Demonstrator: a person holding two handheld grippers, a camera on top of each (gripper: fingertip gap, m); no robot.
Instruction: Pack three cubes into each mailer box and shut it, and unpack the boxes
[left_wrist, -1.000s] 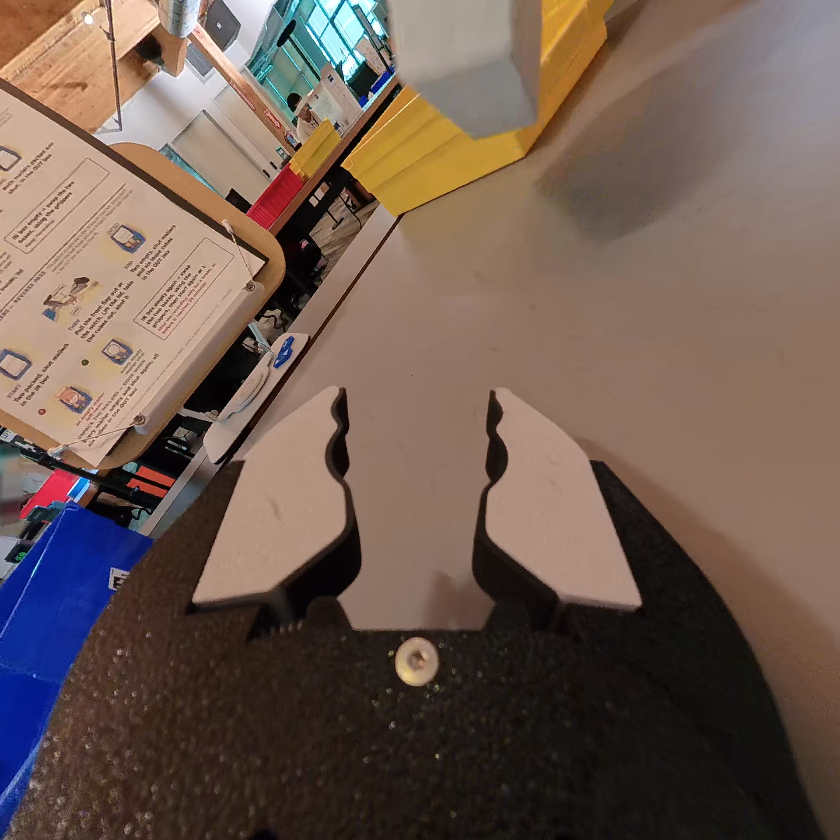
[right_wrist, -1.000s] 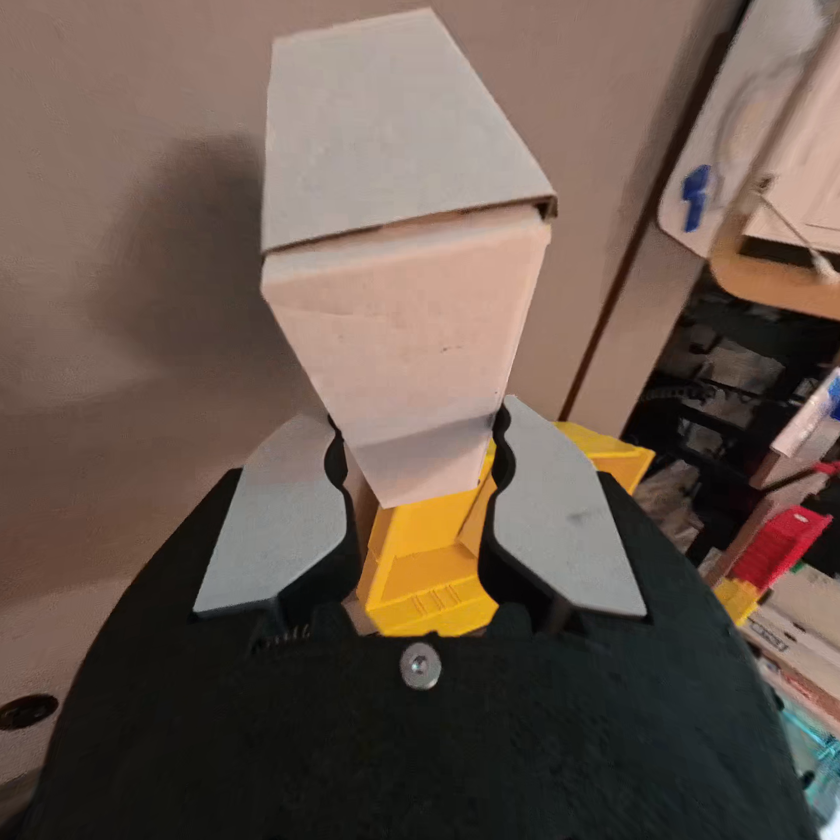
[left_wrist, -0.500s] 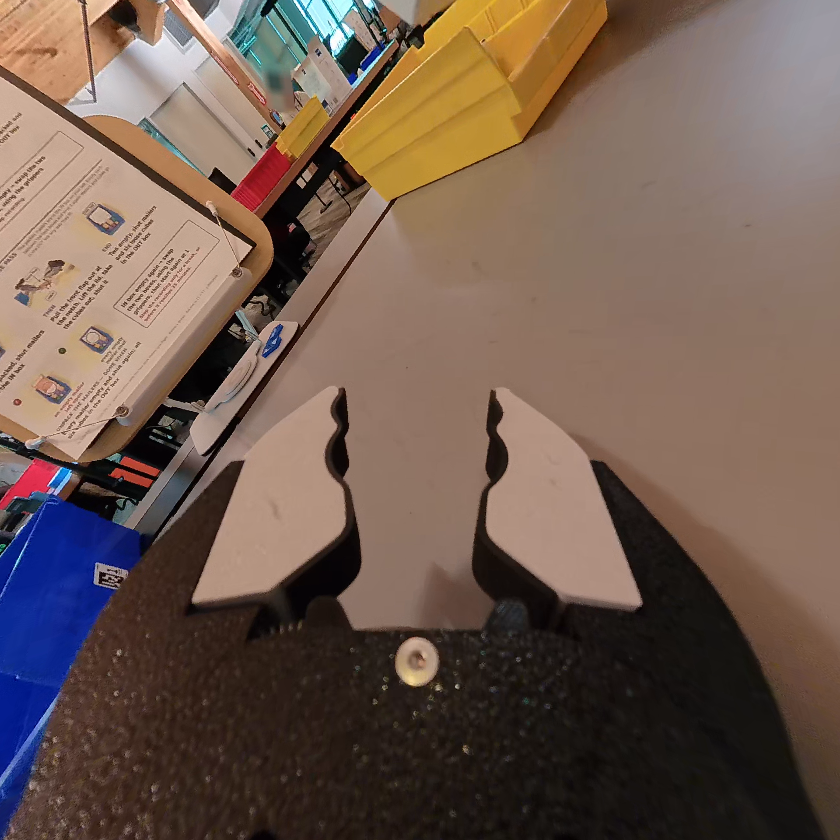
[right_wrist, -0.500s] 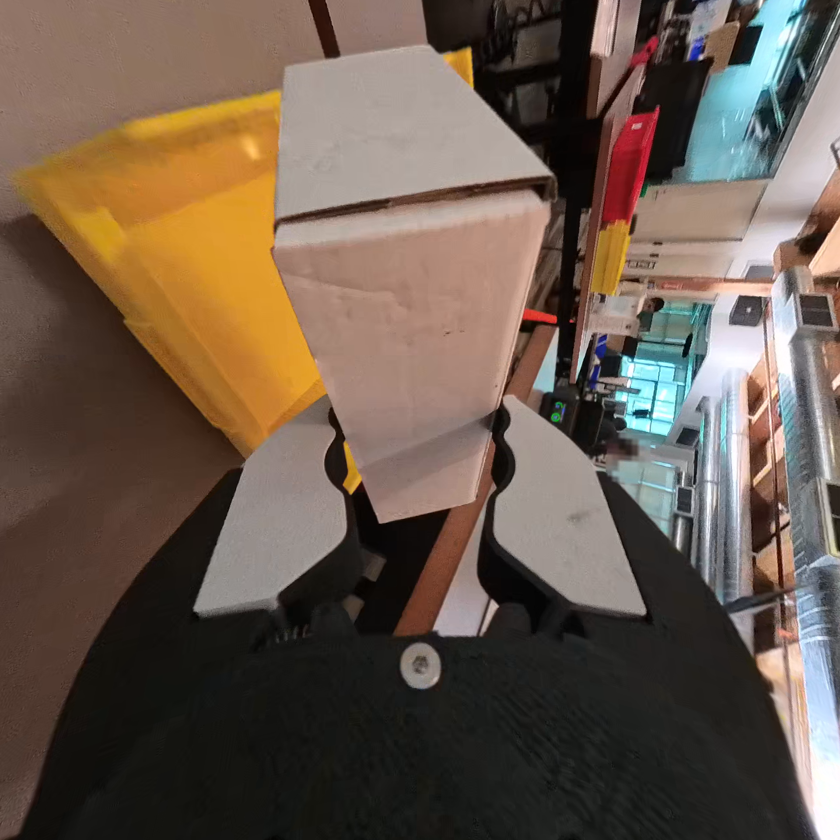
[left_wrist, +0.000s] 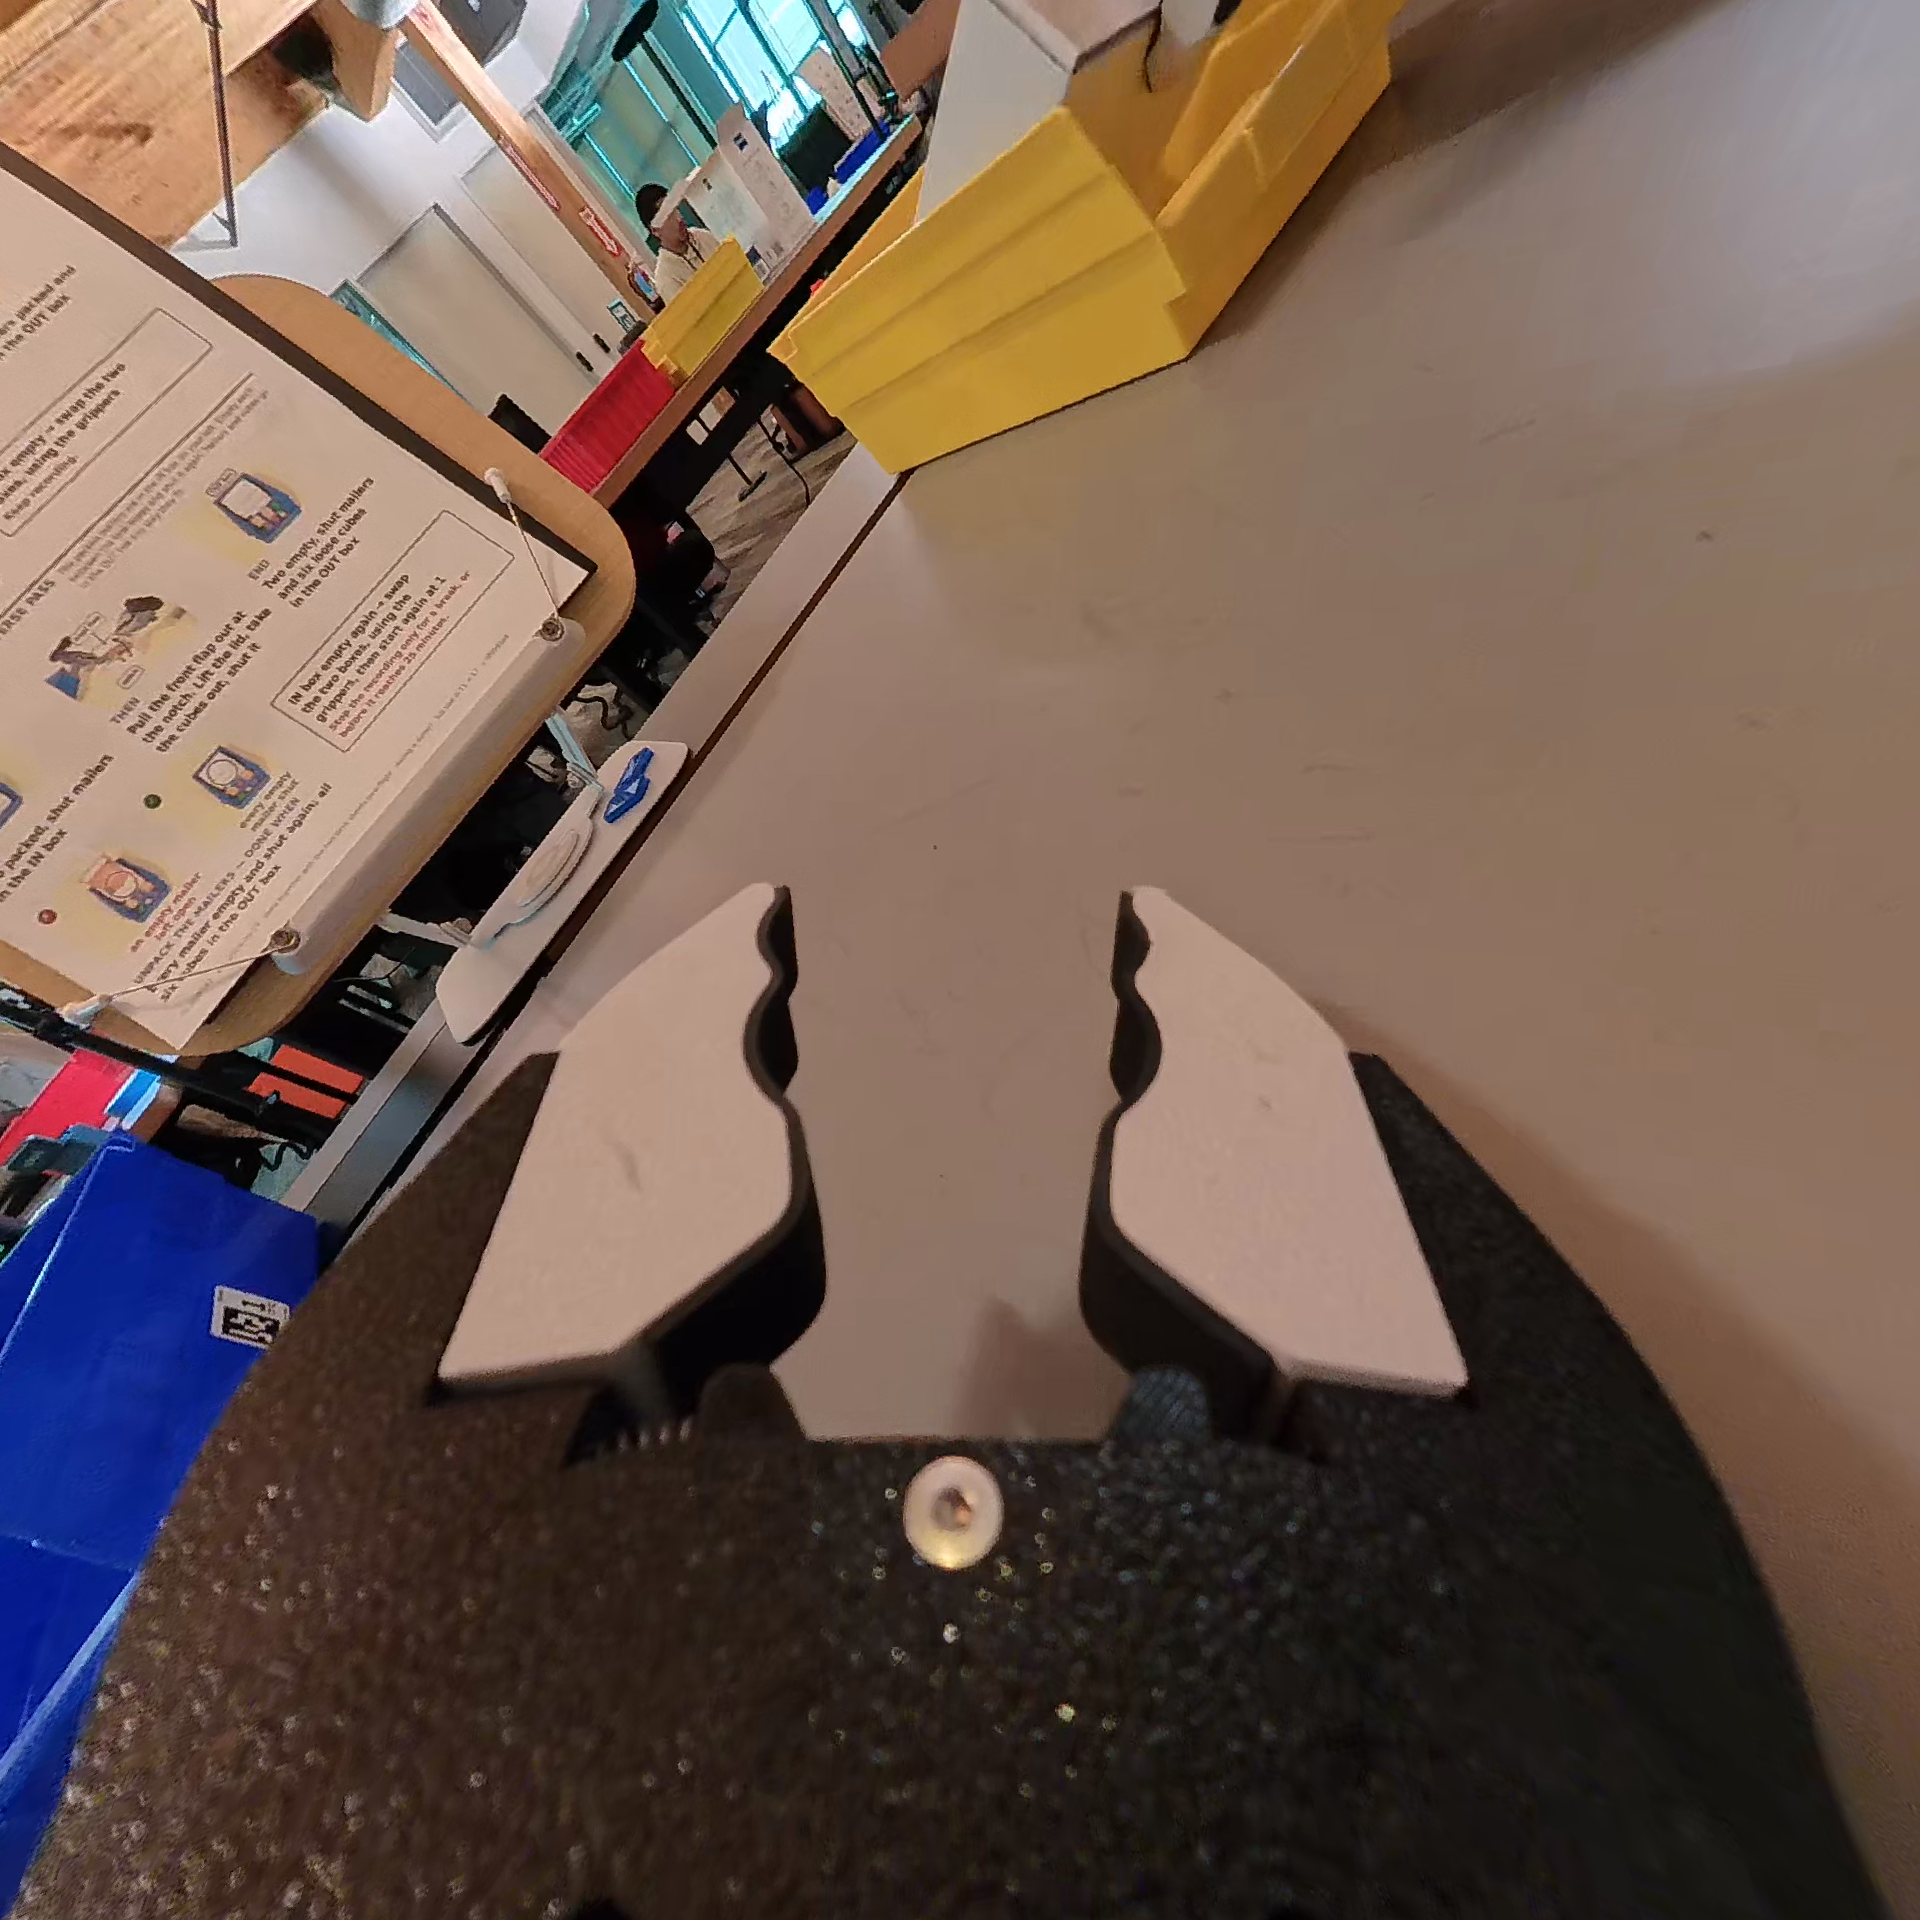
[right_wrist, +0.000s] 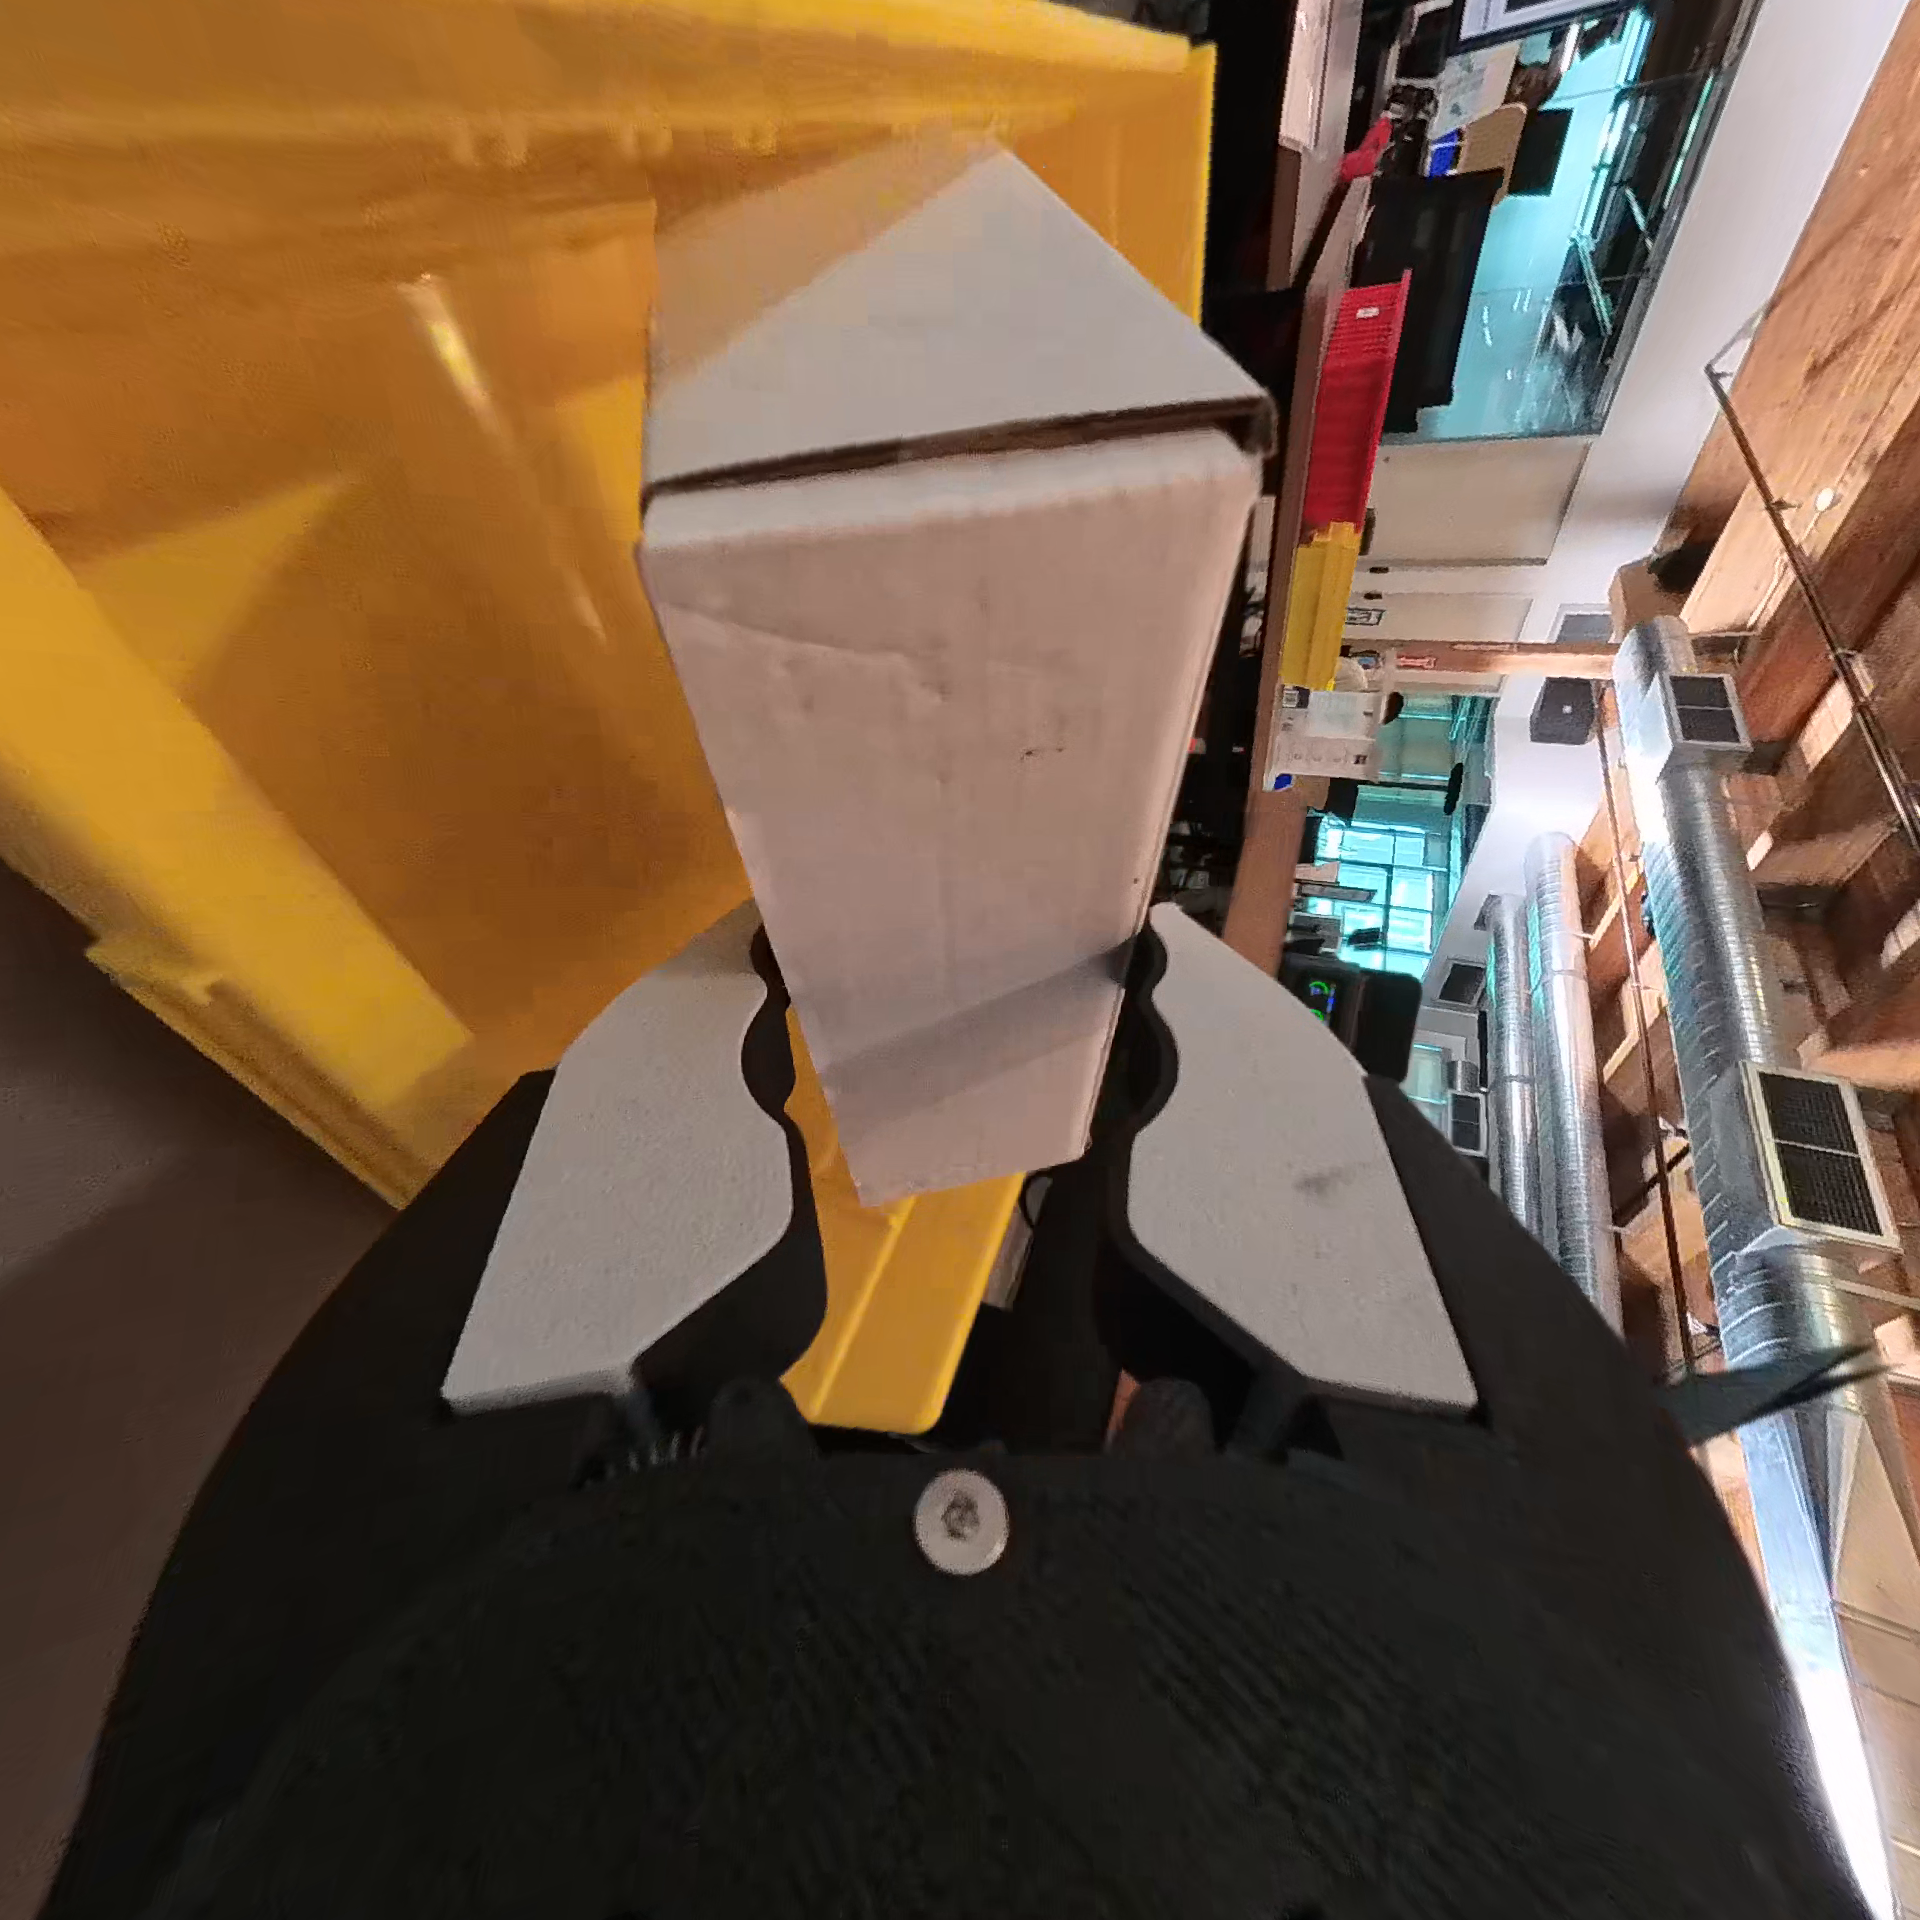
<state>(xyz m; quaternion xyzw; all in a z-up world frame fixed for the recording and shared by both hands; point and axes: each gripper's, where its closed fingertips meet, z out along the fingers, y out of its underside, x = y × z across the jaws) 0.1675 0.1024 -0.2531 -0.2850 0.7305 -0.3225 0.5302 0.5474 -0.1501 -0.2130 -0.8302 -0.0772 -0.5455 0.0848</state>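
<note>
My right gripper (right_wrist: 951, 940) is shut on a closed white mailer box (right_wrist: 935, 644), gripping its near end, and holds it over the inside of a yellow bin (right_wrist: 312, 520). In the left wrist view the same mailer box (left_wrist: 1013, 104) stands up out of the yellow bin (left_wrist: 1039, 312) at the far end of the table. My left gripper (left_wrist: 951, 909) is open and empty, low over the grey table (left_wrist: 1351, 727). No cubes show in either view.
An instruction board (left_wrist: 208, 644) stands off the table's left edge. A blue bin (left_wrist: 114, 1351) sits at the near left. A small white plate with a blue clip (left_wrist: 582, 862) hangs beside the table edge. Other benches with red and yellow bins lie beyond. Left tips to right tips: about 45 cm.
My right gripper carried the mailer box from above the bare table over to the yellow bin and into it. My left gripper stayed open and drifted only slightly.
</note>
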